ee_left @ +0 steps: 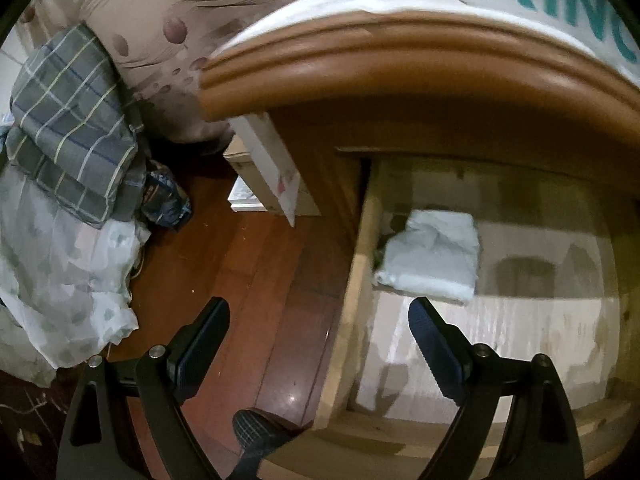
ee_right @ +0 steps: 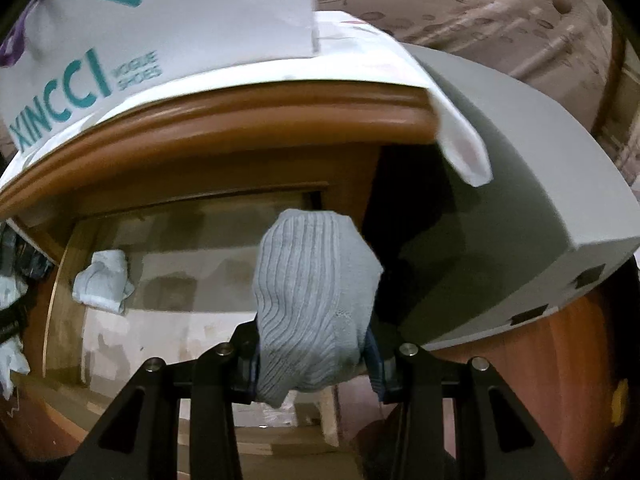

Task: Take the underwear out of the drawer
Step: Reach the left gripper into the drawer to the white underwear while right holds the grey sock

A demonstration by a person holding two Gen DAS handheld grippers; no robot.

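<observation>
In the right wrist view my right gripper is shut on a ribbed grey folded piece of underwear, held up above the open drawer. A second, pale folded piece lies at the drawer's back left; the left wrist view shows it too, just ahead of my right fingertip. My left gripper stands open and holds nothing, with one finger over the wooden floor and the other over the drawer.
A brown nightstand top overhangs the drawer and carries a white bag with teal letters. A grey box stands to the right. Bedding and a plaid cloth lie left, with a white box on the floor.
</observation>
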